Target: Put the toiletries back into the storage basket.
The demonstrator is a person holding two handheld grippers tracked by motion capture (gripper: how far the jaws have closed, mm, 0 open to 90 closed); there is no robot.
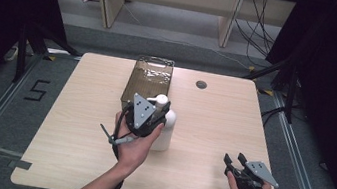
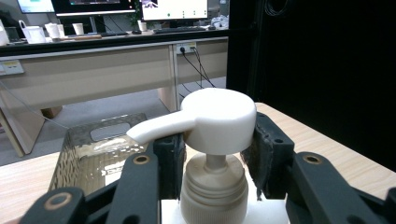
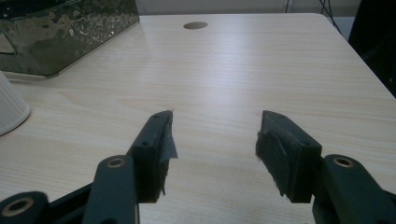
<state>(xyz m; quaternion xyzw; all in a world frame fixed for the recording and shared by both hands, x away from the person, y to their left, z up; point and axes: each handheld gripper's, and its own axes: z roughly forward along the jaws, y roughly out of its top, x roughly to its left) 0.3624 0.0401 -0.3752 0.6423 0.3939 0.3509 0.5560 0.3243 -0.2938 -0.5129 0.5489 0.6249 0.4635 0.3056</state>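
A white pump bottle point(image 1: 165, 133) stands upright at the middle of the wooden table point(image 1: 76, 126). My left gripper point(image 1: 160, 109) comes at it from the near side, level with the top. In the left gripper view its pads point(image 2: 268, 154) sit against both sides of the round pump head point(image 2: 219, 116), with no gap showing, and the nozzle points left over the left jaw. The ribbed collar point(image 2: 212, 196) shows below. My right gripper point(image 1: 235, 158) rests near the front right corner, open point(image 3: 215, 135) with bare table between its jaws. The bottle's base point(image 3: 9, 112) is at that view's left edge.
A clear, dimpled plastic tray point(image 1: 153, 64) lies just behind the bottle, toward the far edge; its rim point(image 2: 70, 140) and its wall point(image 3: 70, 28) show in the gripper views. A round cable hole point(image 1: 201, 85) sits at the far right of the tabletop. Desks stand beyond the table.
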